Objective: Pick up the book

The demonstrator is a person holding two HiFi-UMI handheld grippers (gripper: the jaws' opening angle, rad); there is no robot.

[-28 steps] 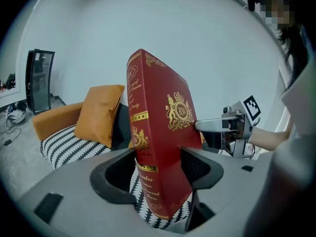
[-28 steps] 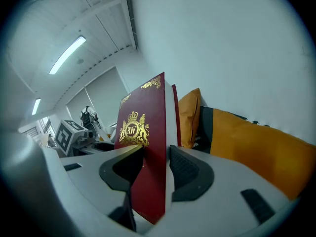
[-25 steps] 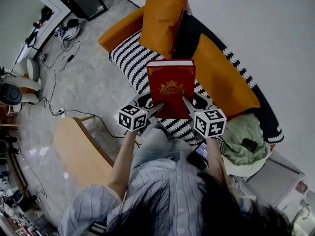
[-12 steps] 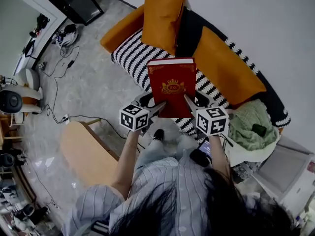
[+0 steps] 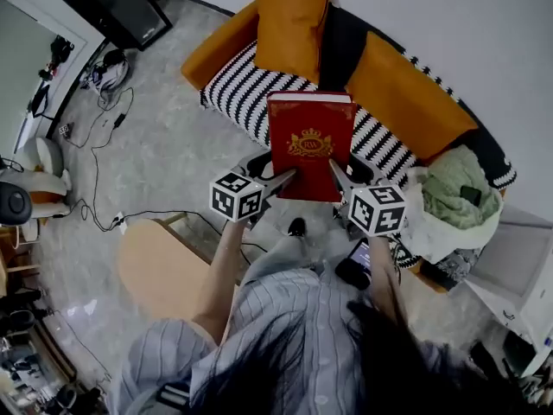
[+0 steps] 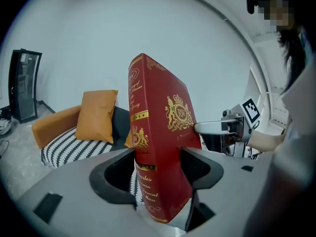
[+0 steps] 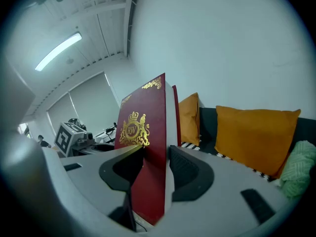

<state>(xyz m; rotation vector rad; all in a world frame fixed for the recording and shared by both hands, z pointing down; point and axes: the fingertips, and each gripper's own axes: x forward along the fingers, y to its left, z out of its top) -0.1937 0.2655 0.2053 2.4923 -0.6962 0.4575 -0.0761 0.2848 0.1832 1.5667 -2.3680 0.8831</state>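
Note:
A thick red book (image 5: 311,145) with a gold crest is held in the air, cover up, above the floor in front of the sofa. My left gripper (image 5: 288,178) is shut on its near left corner, and in the left gripper view the spine of the book (image 6: 157,142) sits clamped between the jaws. My right gripper (image 5: 335,173) is shut on the near right corner. The right gripper view shows the cover of the book (image 7: 143,152) and its page edge pressed between the jaws.
A sofa (image 5: 259,102) with a black-and-white striped seat and orange cushions (image 5: 294,20) lies ahead. A green cloth (image 5: 454,199) is heaped at its right end. A wooden table (image 5: 160,271) stands at the lower left, with cables (image 5: 112,119) across the tiled floor.
Both grippers have carried the book away from the sofa seat and slightly up. The view has shifted back, so the sofa now sits farther ahead of the book.

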